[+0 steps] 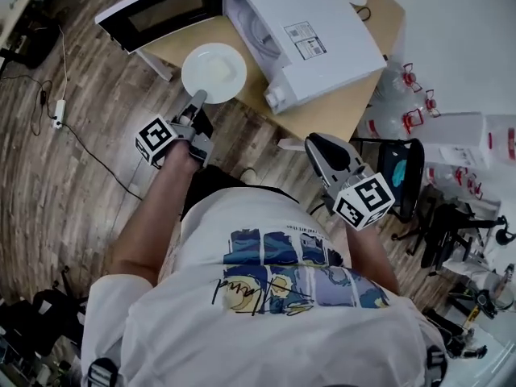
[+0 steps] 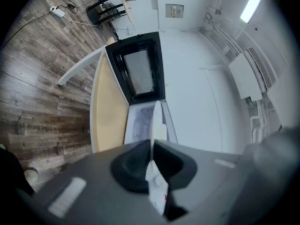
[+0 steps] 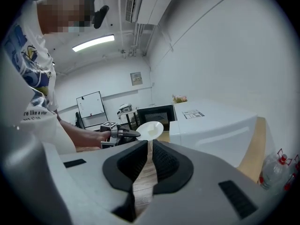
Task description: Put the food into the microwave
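My left gripper [image 1: 198,103] is shut on the near rim of a white plate [image 1: 214,71], which hangs over the wooden table's [image 1: 339,118] near-left corner. A pale piece of food lies on the plate. In the left gripper view the plate [image 2: 153,125] shows edge-on between the closed jaws of the left gripper [image 2: 152,146]. Behind it stands the white microwave [image 1: 310,31], its dark door [image 1: 161,10] swung open to the left. My right gripper [image 1: 313,142] is shut and empty, right of the plate and apart from it. The right gripper [image 3: 151,146] looks at the plate [image 3: 150,129].
A black chair [image 1: 403,176] and several water bottles [image 1: 413,95] stand to the right of the table. A power strip [image 1: 58,111] with cables lies on the wooden floor at the left. A whiteboard [image 3: 91,106] stands far behind.
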A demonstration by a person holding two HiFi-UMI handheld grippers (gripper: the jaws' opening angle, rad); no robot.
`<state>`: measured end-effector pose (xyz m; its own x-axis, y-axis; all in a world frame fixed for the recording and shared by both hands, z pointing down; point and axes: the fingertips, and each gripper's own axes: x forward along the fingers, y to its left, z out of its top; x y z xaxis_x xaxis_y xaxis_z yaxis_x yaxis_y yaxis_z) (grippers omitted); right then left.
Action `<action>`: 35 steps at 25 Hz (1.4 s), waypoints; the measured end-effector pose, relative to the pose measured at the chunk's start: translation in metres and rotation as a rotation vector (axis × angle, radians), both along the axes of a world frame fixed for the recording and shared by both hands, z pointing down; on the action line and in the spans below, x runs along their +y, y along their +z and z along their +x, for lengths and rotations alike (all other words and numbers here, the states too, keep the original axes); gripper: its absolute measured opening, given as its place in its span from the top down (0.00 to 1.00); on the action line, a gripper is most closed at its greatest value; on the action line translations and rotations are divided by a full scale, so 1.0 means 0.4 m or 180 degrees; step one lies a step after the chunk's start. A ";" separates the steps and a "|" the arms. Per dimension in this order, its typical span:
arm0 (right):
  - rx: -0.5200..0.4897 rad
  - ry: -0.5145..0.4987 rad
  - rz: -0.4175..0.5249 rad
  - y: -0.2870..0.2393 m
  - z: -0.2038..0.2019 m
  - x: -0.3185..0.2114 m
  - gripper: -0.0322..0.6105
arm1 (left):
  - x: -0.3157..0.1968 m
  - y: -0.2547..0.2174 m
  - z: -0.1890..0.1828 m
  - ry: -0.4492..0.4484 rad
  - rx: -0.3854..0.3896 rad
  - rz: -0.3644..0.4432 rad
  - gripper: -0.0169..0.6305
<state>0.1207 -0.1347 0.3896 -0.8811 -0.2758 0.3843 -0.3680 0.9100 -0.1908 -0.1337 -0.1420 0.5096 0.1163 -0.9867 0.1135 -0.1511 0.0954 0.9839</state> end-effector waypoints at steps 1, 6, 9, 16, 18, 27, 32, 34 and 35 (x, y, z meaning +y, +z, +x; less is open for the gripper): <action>0.0012 -0.0012 -0.0003 0.001 0.001 -0.018 0.90 | -0.033 0.004 -0.007 -0.0014 -0.0006 0.0022 0.95; 0.0074 0.0119 -0.0049 0.008 -0.014 -0.085 0.90 | -0.173 0.040 -0.035 0.0047 -0.0035 -0.0008 0.95; 0.0084 0.0328 -0.0058 0.003 -0.042 -0.134 0.90 | -0.258 0.058 -0.057 0.0180 -0.0053 -0.0046 0.95; 0.0210 0.0782 -0.0164 0.001 -0.081 -0.187 0.91 | -0.441 0.101 -0.069 0.0548 -0.0051 -0.0135 0.95; 0.0239 0.0893 -0.0209 0.003 -0.094 -0.189 0.91 | -0.485 0.117 -0.070 0.0617 -0.0045 -0.0153 0.95; 0.0344 0.1469 -0.0275 0.010 -0.081 -0.172 0.91 | -0.629 0.186 -0.051 0.0891 -0.0015 -0.0293 0.95; 0.0379 0.1750 -0.0307 0.009 -0.081 -0.156 0.91 | -0.686 0.207 -0.035 0.1028 -0.0032 -0.0356 0.95; 0.0384 0.1853 -0.0302 0.012 -0.077 -0.150 0.91 | -0.704 0.210 -0.028 0.1078 -0.0035 -0.0375 0.95; 0.0384 0.1905 -0.0303 0.015 -0.072 -0.146 0.91 | -0.710 0.212 -0.024 0.1110 -0.0041 -0.0389 0.95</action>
